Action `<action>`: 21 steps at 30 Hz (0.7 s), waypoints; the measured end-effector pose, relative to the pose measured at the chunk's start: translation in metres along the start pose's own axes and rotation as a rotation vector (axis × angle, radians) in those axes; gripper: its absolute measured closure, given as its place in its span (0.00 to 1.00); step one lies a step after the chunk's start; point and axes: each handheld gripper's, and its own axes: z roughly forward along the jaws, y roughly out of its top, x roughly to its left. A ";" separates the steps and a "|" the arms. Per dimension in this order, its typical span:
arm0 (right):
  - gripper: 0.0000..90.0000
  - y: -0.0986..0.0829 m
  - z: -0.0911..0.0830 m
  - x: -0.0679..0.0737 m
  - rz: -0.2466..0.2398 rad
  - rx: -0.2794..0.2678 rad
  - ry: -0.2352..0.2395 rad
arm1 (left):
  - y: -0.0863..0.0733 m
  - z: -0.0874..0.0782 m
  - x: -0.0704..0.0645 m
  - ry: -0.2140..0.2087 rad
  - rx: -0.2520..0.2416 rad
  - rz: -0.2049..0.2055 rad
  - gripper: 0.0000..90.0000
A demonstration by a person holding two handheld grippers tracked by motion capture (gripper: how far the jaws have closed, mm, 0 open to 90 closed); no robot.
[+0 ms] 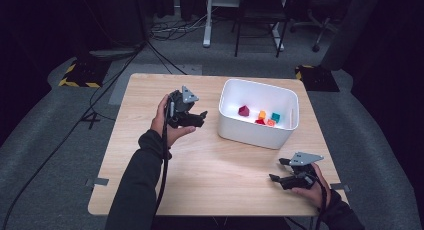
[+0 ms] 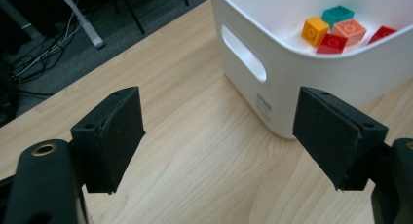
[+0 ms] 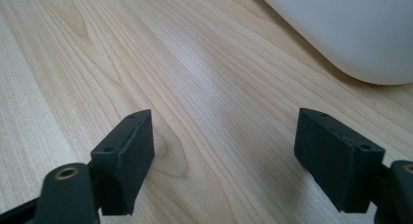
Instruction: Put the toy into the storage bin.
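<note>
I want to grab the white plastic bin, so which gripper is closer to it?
Left. The left gripper hangs just beside the white plastic bin, at its left wall; the right gripper rests lower, near the table's front edge.

Left gripper (image 1: 200,116): held in the left hand (image 1: 167,121), lifted, jaws spread wide, nothing between them. Dark sleeve (image 1: 137,185) runs back from the wrist. Right gripper (image 1: 279,170): held low in the right hand (image 1: 311,187), jaws also wide apart and empty, pointing toward the left gripper's side.
</note>
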 end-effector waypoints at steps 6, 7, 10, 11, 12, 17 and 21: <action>0.25 0.000 0.000 0.000 0.001 0.000 0.000 | -0.019 -0.002 -0.001 -0.001 0.018 0.000 0.21; 0.25 0.000 0.000 0.000 0.002 0.000 0.000 | -0.021 -0.002 -0.001 -0.003 0.018 0.001 0.21; 0.25 0.000 0.000 0.000 0.001 0.000 0.000 | -0.030 -0.005 -0.003 -0.012 0.022 0.005 0.21; 0.25 0.000 0.000 0.000 0.001 0.000 0.000 | -0.033 -0.006 -0.003 -0.009 0.021 0.003 0.21; 0.25 0.000 0.000 0.000 0.001 0.000 0.000 | -0.035 -0.006 -0.004 -0.013 0.025 0.008 0.21; 0.25 0.000 0.000 0.000 0.001 0.000 -0.001 | -0.051 -0.007 -0.005 -0.018 0.044 -0.002 0.21; 0.25 0.000 0.000 0.000 0.000 0.000 -0.001 | -0.063 -0.008 -0.002 -0.010 0.067 0.019 0.21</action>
